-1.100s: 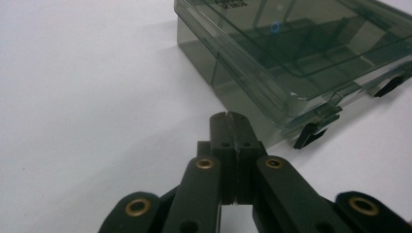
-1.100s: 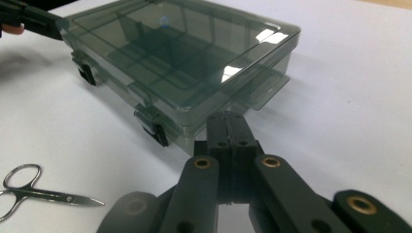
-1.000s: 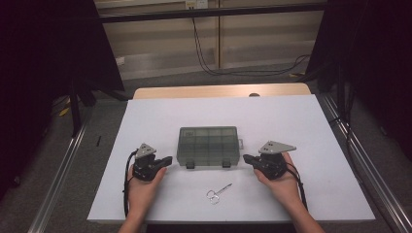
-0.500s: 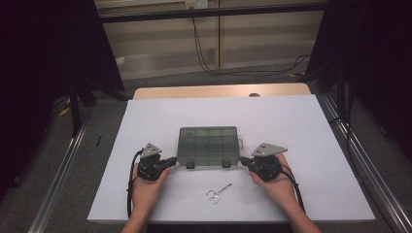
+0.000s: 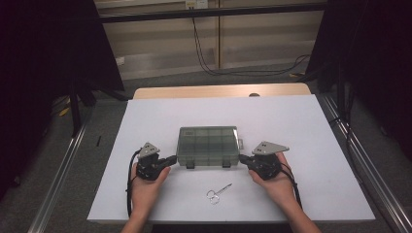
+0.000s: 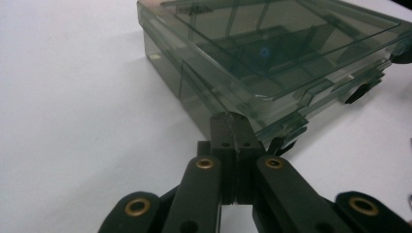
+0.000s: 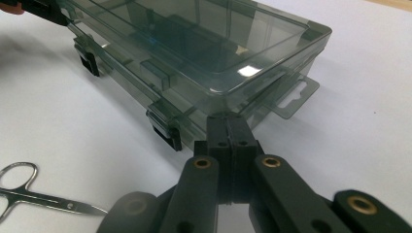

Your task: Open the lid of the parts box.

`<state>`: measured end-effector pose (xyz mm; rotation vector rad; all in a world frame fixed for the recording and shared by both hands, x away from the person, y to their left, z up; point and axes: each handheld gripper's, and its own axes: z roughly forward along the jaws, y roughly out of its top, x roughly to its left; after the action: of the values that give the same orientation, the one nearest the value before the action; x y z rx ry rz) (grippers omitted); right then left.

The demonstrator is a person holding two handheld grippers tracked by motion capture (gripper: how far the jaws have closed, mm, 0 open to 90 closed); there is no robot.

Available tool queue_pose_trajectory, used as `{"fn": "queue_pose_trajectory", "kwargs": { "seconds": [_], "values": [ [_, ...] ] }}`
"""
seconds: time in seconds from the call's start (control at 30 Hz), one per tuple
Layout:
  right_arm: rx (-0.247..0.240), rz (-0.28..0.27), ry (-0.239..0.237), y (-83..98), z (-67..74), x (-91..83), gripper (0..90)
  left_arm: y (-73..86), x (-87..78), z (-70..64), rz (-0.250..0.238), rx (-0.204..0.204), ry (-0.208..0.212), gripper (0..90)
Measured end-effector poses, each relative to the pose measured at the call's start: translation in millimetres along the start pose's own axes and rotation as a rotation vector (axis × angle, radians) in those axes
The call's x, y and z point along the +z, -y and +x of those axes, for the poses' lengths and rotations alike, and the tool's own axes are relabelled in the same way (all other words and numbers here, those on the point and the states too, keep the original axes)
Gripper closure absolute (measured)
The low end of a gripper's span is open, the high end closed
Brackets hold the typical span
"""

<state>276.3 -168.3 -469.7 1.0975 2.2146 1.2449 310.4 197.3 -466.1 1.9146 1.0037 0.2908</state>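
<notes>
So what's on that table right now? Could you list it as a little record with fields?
surface: white table
main item: smoky clear plastic compartment box, lid shut, flat on the table
latches: two dark latches on the box's near edge
tool: small metal scissors in front of the box, untouched
left gripper: jaws shut, at the box's near left corner
right gripper: jaws shut, at the box's near right corner

A smoky grey-green clear box, silver scissors, white table.
</notes>
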Motion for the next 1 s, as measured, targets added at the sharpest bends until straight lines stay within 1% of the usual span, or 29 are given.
{"fn": "queue_pose_trajectory", "kwargs": {
  "seconds": [0.03, 0.1, 0.13, 0.2, 0.27, 0.3, 0.33, 0.37, 0.47, 0.5, 0.53, 0.57, 0.6, 0.67, 0.7, 0.77, 0.83, 0.87, 0.9, 0.93, 1.0],
  "values": [
    [0.002, -0.005, 0.000, -1.0, 0.0, -0.8, 90.0, -1.4, -0.2, -0.2, -0.008, -0.006, 0.008, 90.0],
    [0.004, -0.014, -0.006, -3.4, -0.7, -2.3, 90.0, -5.6, -0.8, 1.3, -0.013, -0.020, 0.038, 90.0],
    [0.012, -0.021, -0.010, -5.6, -1.8, -3.4, 90.0, -7.7, -1.3, 2.3, -0.015, -0.020, 0.050, 90.0],
    [0.032, -0.044, -0.013, -11.6, -4.2, -6.2, 90.0, -13.8, -3.1, 2.9, -0.032, -0.028, 0.059, 90.0],
    [0.027, -0.055, -0.007, -18.2, -3.9, -8.0, 90.0, -17.7, -3.7, 1.9, -0.037, -0.020, 0.054, 90.0],
    [0.026, -0.059, -0.008, -20.5, -3.8, -8.4, 90.0, -19.6, -4.2, 2.0, -0.035, -0.006, 0.053, 90.0],
    [0.024, -0.068, -0.006, -23.8, -4.1, -9.3, 90.0, -20.7, -4.3, 1.6, -0.034, -0.004, 0.048, 90.0],
    [0.026, -0.076, -0.007, -26.2, -4.3, -9.7, 90.0, -21.4, -4.3, 2.0, -0.043, -0.008, 0.061, 90.0],
    [0.031, -0.093, -0.008, -31.3, -6.0, -10.1, 90.0, -24.8, -5.6, 2.4, -0.066, -0.006, 0.049, 90.0],
    [0.031, -0.093, -0.008, -31.3, -6.0, -10.1, 90.0, -24.8, -5.6, 2.4, -0.066, -0.006, 0.049, 90.0],
    [0.032, -0.094, -0.009, -32.3, -6.7, -10.2, 90.0, -26.5, -6.1, 2.0, -0.083, -0.018, 0.043, 90.0],
    [0.041, -0.102, -0.007, -35.0, -7.9, -10.1, 90.0, -28.5, -7.3, 3.0, -0.095, -0.016, 0.046, 90.0],
    [0.044, -0.105, -0.007, -36.4, -8.5, -10.2, 90.0, -34.0, -8.7, 2.9, -0.125, -0.013, 0.044, 90.0],
    [0.042, -0.112, -0.011, -38.3, -9.6, -10.0, 90.0, -36.2, -8.4, 2.4, -0.132, -0.013, 0.047, 90.0],
    [0.047, -0.122, -0.014, -41.1, -9.9, -10.4, 90.0, -41.9, -7.2, 0.5, -0.137, 0.006, 0.044, 90.0],
    [0.047, -0.130, -0.014, -43.3, -10.1, -10.6, 90.0, -44.1, -6.3, -0.2, -0.143, 0.009, 0.051, 90.0],
    [0.048, -0.147, -0.011, -48.8, -11.8, -10.1, 90.0, -48.2, -5.3, -1.7, -0.154, 0.011, 0.040, 90.0],
    [0.048, -0.147, -0.011, -48.8, -11.8, -10.1, 90.0, -50.1, -4.8, -1.7, -0.160, 0.017, 0.049, 90.0],
    [0.059, -0.161, -0.006, -52.8, -13.5, -9.1, 90.0, -53.3, -3.5, -2.9, -0.175, 0.021, 0.046, 90.0],
    [0.061, -0.167, -0.014, -54.8, -14.6, -8.3, 90.0, -54.8, -3.1, -3.5, -0.179, 0.026, 0.037, 90.0],
    [0.064, -0.173, -0.012, -56.9, -15.1, -7.6, 90.0, -56.2, -2.1, -4.1, -0.188, 0.027, 0.039, 90.0]
  ]
}}
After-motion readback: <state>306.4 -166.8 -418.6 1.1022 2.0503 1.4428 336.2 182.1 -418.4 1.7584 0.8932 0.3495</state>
